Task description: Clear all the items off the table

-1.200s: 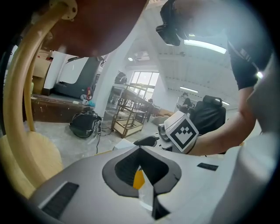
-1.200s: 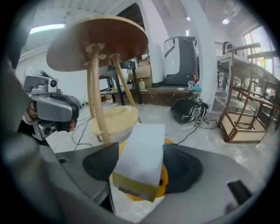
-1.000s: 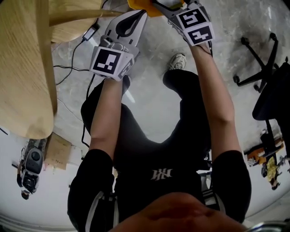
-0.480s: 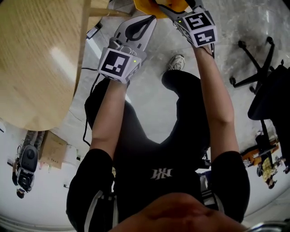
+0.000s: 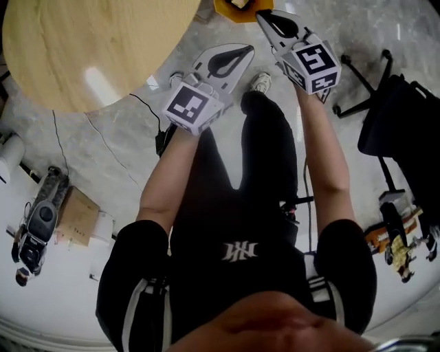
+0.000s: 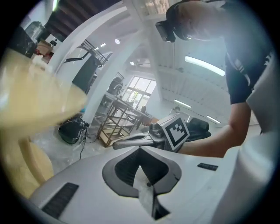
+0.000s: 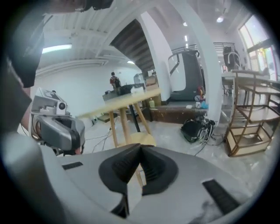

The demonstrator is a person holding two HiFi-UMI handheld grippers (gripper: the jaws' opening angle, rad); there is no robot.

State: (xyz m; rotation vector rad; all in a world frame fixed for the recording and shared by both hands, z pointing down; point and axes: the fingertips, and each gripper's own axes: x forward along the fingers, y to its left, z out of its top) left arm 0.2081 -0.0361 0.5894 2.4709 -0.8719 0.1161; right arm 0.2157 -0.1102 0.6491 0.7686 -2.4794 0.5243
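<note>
1. Table (image 5: 69,55) — round wooden top at the upper left of the head view; the part in view carries no item.
2. Orange container (image 5: 227,10) — cropped by the top edge, just beyond both gripper tips; a pale patch inside is too cropped to identify.
3. Left gripper (image 5: 244,49): jaws closed tip to tip, nothing between them.
4. Right gripper (image 5: 263,15): jaws have just been closing and now meet, holding nothing.
5. Judged step: return to the table. To do it well, look over the unseen part of the top first, then part the jaws before reaching for anything left.

Right tongs (image 5: 263,15) higher, closed, seemingly empty
</note>
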